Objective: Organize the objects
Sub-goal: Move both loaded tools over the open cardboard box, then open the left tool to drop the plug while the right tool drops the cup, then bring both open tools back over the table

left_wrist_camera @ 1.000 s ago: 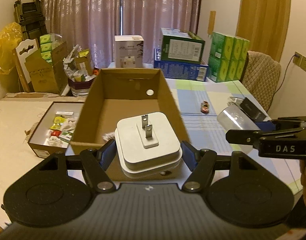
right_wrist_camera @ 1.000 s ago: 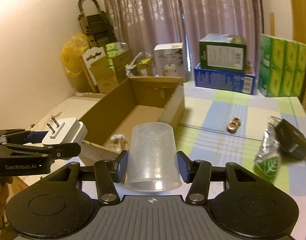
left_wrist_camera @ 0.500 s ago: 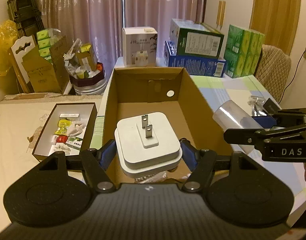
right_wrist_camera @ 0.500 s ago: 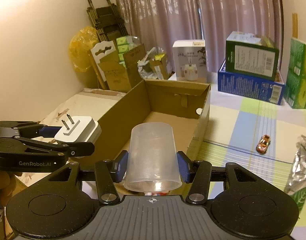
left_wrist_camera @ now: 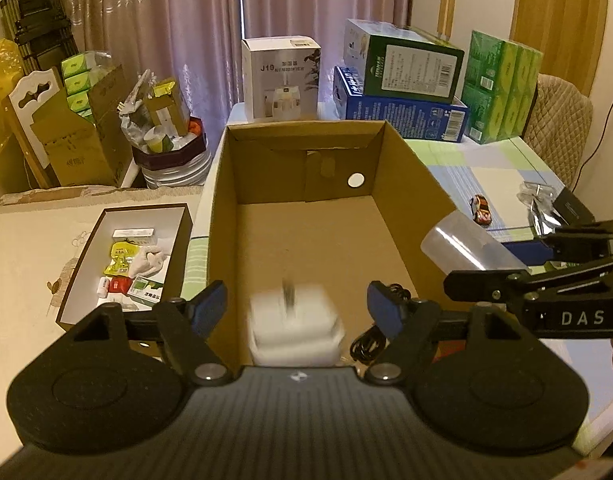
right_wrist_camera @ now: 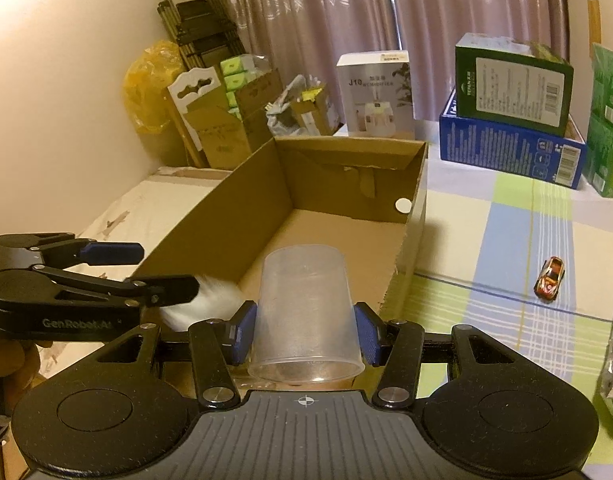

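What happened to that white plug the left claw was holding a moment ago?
The left claw opened and let the white plug go; it shows as a blur, dropping into the cardboard box. Both claws also moved forward over the box. The right claw stays closed on the clear plastic cup, and the toy car lies where it was on the table.

Pale mauve curtains [left_wrist_camera: 178, 32] are hung across the back wall. A white humidifier carton [left_wrist_camera: 281, 76] is stood behind the table, beside a green box [left_wrist_camera: 402, 62] stacked on a blue one [left_wrist_camera: 398, 114]. Green tissue packs [left_wrist_camera: 502, 84] are piled to the right. A folded black stepladder [right_wrist_camera: 186, 40] is leaned against the wall above a yellow bag [right_wrist_camera: 146, 80]
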{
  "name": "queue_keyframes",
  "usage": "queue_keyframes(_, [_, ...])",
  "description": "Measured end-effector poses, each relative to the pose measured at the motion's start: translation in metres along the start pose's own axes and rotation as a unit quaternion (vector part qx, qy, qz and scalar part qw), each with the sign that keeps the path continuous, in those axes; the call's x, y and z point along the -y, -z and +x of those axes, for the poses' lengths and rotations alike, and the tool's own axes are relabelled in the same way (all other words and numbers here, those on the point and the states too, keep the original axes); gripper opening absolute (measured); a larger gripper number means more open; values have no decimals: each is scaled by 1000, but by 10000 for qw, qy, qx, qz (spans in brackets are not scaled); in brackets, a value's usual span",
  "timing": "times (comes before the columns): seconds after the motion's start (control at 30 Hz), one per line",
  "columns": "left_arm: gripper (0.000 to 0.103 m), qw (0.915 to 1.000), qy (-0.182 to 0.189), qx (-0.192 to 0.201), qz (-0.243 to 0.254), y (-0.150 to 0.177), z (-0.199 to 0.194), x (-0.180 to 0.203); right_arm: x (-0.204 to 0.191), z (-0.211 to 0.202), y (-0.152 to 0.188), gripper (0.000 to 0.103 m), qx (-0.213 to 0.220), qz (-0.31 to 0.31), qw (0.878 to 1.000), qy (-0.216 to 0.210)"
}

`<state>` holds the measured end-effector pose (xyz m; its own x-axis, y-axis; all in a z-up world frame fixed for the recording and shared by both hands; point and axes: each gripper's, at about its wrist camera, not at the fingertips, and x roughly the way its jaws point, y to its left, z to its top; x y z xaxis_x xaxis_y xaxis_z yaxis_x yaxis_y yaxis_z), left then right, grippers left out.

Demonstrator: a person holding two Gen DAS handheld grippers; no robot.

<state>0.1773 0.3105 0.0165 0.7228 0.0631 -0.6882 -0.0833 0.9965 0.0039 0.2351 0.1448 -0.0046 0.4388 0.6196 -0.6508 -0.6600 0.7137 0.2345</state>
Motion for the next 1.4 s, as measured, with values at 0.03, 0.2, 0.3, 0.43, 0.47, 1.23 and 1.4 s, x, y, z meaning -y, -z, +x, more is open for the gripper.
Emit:
queue_keyframes(0.03, [73,10000,-22,14,-9,0,-1,-1,0,0,0,49,-3,-4,10000,1])
queue_keyframes(0.2, [73,10000,-64,34,-33,1,-5,-4,-3,0,1,49,-2,-15,10000,-20])
queue_keyframes(0.3, [74,10000,-48,18,-42,4,-8,-4,-7,-1,1,49,2,-15,10000,-54])
queue_keyframes(0.43, [75,10000,-47,-18,-42,7,-10,-4,-8,-3,0,49,14,38,9999,-96])
queue_keyframes(0.47, [75,10000,-44,-15,-57,7,-10,-4,-8,-2,-1,49,24,52,9999,-91])
queue_keyframes(1.23, [81,9997,-20,206,-109,13,-50,24,16,-75,3,78,641,540,9965,26])
queue_keyframes(1.4, [85,9990,159,406,-76,7,-70,51,26,-111,13,78,769,509,9956,172])
